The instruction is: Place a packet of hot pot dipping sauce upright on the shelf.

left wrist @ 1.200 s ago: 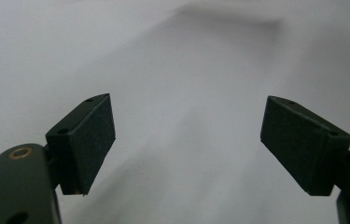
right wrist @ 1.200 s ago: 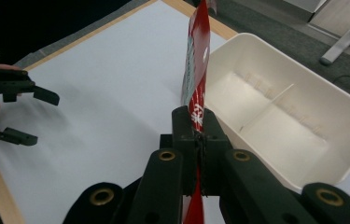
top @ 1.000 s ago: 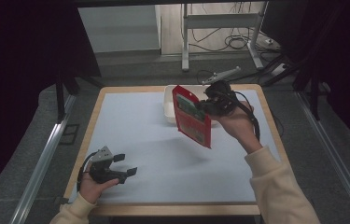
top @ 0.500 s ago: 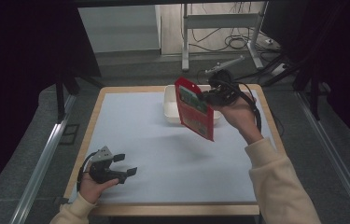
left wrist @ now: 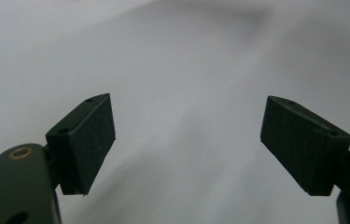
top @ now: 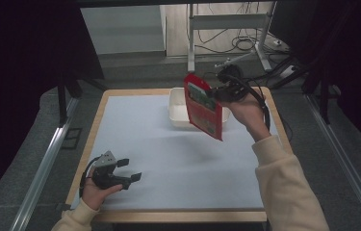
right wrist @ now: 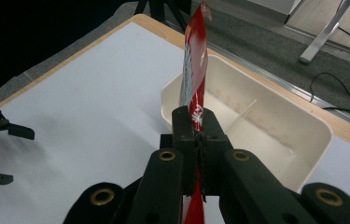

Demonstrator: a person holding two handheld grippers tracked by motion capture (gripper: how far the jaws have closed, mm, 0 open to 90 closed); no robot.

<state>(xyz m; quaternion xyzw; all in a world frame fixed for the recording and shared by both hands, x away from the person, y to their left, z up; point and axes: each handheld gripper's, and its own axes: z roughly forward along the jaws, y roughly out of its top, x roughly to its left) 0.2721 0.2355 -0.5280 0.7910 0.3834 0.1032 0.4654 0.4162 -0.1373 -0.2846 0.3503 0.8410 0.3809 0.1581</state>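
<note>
Red packet (top: 203,106) hangs in the air in front of the white tray (top: 178,115), pinched flat between the closed jaws of my right tool (top: 222,93), its top edge above the tray's near wall. Well away from the tray, at the table's (top: 168,144) near left corner, my left tool (top: 129,170) rests with jaws wide apart and nothing between them.

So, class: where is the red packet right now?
In the high view, the red packet hangs clamped in the right gripper, raised above the table's far right, just before the white tray.
</note>
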